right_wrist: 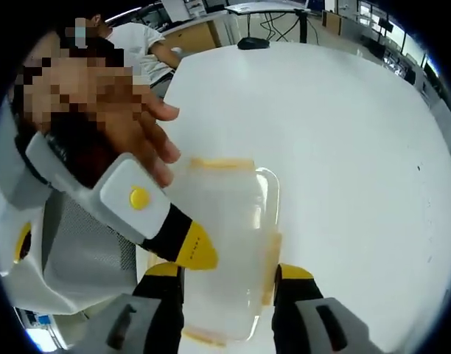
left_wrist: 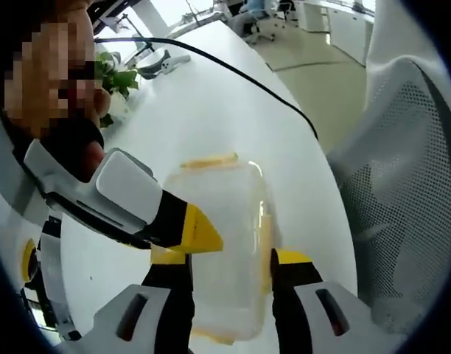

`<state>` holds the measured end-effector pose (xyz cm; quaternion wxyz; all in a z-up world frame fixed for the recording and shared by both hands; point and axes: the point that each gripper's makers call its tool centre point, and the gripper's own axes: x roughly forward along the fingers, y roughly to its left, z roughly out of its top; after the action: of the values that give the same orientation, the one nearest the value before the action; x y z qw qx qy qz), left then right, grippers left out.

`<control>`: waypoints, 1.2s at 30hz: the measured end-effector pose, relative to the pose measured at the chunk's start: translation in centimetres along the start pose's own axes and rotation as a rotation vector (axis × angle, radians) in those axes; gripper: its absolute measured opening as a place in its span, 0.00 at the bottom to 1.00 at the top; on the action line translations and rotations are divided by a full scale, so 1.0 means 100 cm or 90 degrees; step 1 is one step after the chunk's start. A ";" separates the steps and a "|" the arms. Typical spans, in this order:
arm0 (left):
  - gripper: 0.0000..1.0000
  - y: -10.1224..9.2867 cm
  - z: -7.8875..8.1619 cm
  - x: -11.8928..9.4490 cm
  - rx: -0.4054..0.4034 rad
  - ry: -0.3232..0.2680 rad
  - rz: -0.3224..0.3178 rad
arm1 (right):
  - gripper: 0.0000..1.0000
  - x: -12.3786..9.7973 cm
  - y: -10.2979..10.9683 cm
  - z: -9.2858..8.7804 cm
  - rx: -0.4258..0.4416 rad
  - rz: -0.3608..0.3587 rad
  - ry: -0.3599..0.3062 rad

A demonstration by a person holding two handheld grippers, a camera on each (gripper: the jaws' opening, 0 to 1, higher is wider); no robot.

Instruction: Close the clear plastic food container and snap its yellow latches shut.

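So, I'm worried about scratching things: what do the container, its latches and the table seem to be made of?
The container looks like clear, slightly cloudy plastic: the white surface shows through it. Its latches look like translucent yellow plastic, probably bendable. The table has a smooth matte white top, likely laminate, though I can't tell for sure.

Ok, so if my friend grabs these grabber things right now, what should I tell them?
Left gripper: jaws stand either side of the clear container; whether they squeeze it can't be told.
Right gripper: the same, jaws flanking the container.
In each view another gripper's yellow tip reaches in over the lid.
The container sits on the white table, and its lid seems to be on.
Yellow latches show at the far end and along a side; snapped or not can't be told.
Left to do: check the lid, press every latch shut.
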<state>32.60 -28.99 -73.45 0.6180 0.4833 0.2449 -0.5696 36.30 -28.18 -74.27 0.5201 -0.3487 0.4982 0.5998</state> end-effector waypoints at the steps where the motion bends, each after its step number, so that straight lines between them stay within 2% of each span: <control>1: 0.38 0.000 0.000 0.000 -0.001 -0.001 -0.003 | 0.46 0.000 -0.001 0.000 0.001 0.001 0.000; 7: 0.39 -0.004 0.001 0.000 -0.011 -0.001 -0.002 | 0.46 0.000 0.000 0.000 -0.004 0.008 -0.001; 13: 0.40 -0.004 0.002 0.000 0.004 -0.013 -0.001 | 0.47 -0.003 -0.001 -0.001 0.027 0.000 -0.018; 16: 0.40 -0.003 0.003 0.001 -0.005 -0.021 0.002 | 0.47 -0.005 0.000 -0.001 0.018 -0.014 -0.030; 18: 0.39 -0.003 0.005 -0.001 -0.012 -0.022 -0.003 | 0.45 -0.009 -0.001 -0.003 -0.019 -0.032 -0.035; 19: 0.34 -0.009 0.011 -0.004 0.012 -0.043 -0.029 | 0.45 -0.011 0.001 -0.007 -0.020 -0.035 -0.039; 20: 0.31 -0.010 0.013 -0.006 0.020 -0.055 -0.031 | 0.47 -0.014 0.002 -0.007 -0.019 -0.035 -0.053; 22: 0.31 -0.007 0.010 -0.011 0.021 -0.051 -0.023 | 0.50 -0.019 0.005 -0.005 0.031 -0.029 -0.099; 23: 0.33 -0.006 0.011 -0.013 0.013 -0.058 -0.024 | 0.52 -0.022 0.007 -0.004 0.032 -0.025 -0.114; 24: 0.37 -0.006 0.015 -0.014 -0.033 -0.082 -0.037 | 0.54 -0.024 0.010 -0.005 0.030 -0.024 -0.126; 28: 0.40 0.006 0.010 -0.019 -0.061 -0.086 -0.039 | 0.57 -0.026 0.017 -0.012 0.012 -0.034 -0.132; 30: 0.42 0.013 0.007 -0.020 -0.091 -0.087 -0.037 | 0.60 -0.029 0.020 -0.008 0.021 -0.040 -0.159; 34: 0.44 0.022 0.005 -0.025 -0.134 -0.111 -0.040 | 0.62 -0.032 0.024 -0.007 0.014 -0.055 -0.177; 36: 0.46 0.022 0.007 -0.029 -0.154 -0.132 -0.060 | 0.62 -0.034 0.025 -0.007 0.011 -0.063 -0.191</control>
<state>33.83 -28.53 -69.99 0.6665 0.3322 0.2691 -0.6108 34.52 -29.71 -70.63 0.6205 -0.2746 0.4026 0.6145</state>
